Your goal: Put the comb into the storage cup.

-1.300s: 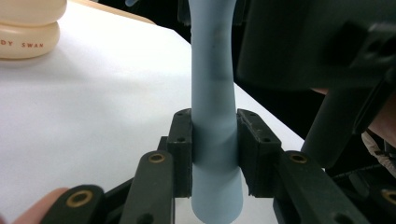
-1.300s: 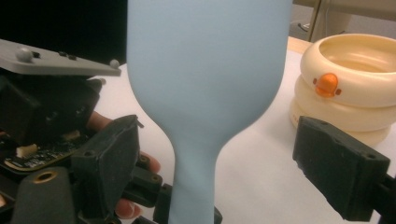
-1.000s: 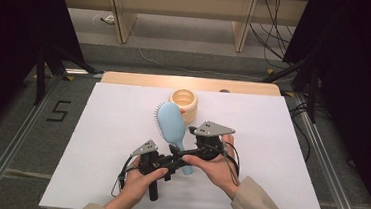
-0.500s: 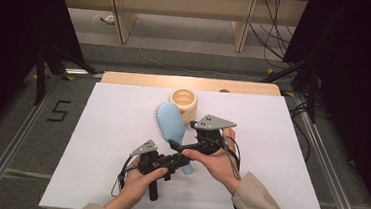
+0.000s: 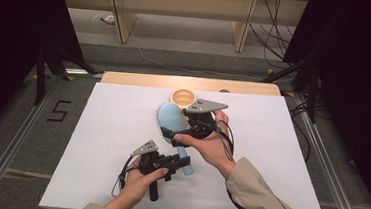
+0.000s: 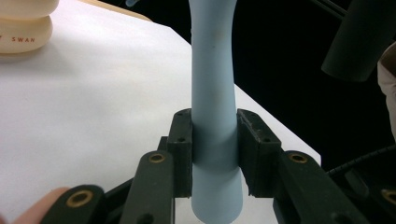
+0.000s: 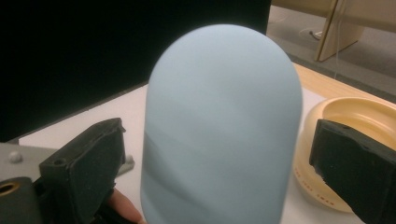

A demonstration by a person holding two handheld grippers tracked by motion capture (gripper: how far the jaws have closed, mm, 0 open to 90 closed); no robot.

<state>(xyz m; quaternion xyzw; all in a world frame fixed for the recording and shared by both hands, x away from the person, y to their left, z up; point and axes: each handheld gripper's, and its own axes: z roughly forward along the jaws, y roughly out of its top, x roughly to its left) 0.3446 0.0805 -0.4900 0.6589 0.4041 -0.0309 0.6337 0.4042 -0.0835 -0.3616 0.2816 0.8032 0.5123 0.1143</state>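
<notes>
Counting, we find one blue hairbrush (image 5: 171, 121), one cream bowl (image 5: 183, 97), two grippers. Our left gripper (image 6: 215, 156) clamps the brush handle, jaws touching both sides. Our right gripper (image 7: 219, 158) straddles the brush head, jaws apart, not touching. The brush's long axis runs toward the bowl, head just beside it, handle end farthest.

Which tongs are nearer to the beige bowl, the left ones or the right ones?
The right tongs: open around the blue hairbrush head, just beside the bowl. The left tongs clamp the brush handle, farther toward the person.
</notes>
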